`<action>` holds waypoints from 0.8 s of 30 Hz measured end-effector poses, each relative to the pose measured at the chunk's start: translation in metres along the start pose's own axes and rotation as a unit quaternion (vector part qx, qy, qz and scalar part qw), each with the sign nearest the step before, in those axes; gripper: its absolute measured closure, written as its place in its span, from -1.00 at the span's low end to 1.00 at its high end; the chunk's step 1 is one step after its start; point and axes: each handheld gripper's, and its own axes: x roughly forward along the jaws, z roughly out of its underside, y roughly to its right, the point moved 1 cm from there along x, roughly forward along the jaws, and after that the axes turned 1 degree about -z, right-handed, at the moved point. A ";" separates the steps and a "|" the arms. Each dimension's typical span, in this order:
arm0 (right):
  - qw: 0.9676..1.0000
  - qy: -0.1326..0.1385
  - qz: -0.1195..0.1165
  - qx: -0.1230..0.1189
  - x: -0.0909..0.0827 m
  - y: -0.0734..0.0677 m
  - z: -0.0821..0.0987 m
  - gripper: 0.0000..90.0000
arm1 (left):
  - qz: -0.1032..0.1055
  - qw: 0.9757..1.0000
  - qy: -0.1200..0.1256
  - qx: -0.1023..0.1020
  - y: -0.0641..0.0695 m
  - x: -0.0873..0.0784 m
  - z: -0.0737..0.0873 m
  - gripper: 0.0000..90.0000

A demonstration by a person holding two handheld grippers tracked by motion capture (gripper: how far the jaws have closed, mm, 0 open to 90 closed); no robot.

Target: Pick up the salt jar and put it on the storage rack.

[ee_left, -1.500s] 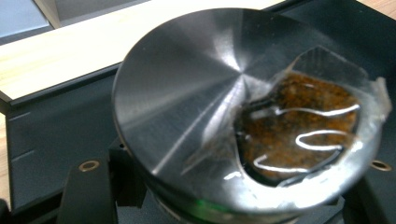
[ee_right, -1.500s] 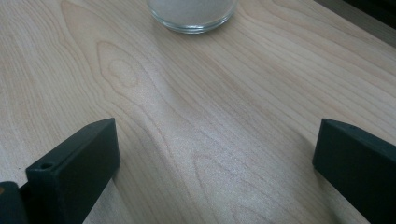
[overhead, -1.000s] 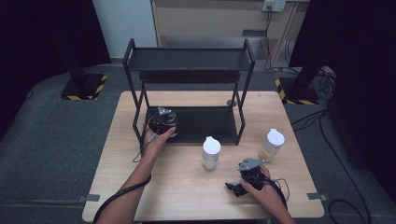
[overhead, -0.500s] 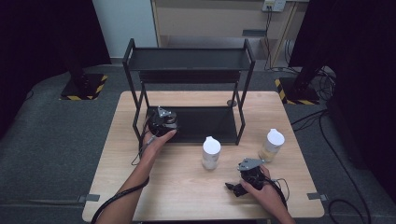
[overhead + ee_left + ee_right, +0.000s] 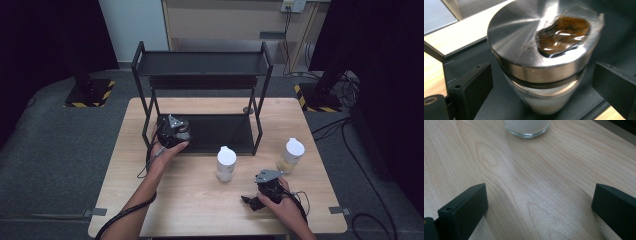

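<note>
**Steel-capped jar stands free between the left jaws on the lower shelf**

Steel is the material of the round lid on the jar [image 5: 544, 62], and this jar stands upright on the dark lower shelf [image 5: 225, 132] of the black rack [image 5: 202, 65]. In the left gripper view the jar is exactly between the two black jaws, and a clear gap shows on each side of it, so the pads do not press on it. The jaws of the left gripper [image 5: 172, 131] have just been opening, and now they stand wide around the jar without holding it. A brown patch under clear film lies on top of the lid. In the high view this gripper is at the left front part of the shelf, with the person's left hand [image 5: 162, 155] behind it.

The right gripper [image 5: 260, 197] rests low over the wooden table [image 5: 175, 200], near its front edge. Its jaws are wide apart with only bare wood between them. In the right gripper view, the glass base of a white-capped bottle [image 5: 527, 127] stands ahead, well apart from the jaws. A second bottle [image 5: 291, 155] stands to the right of the first.
</note>
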 end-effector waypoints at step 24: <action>1.000 0.000 0.000 0.000 0.000 0.000 0.000 -0.98 | -0.026 0.998 0.001 0.053 0.017 -0.019 0.004 -0.94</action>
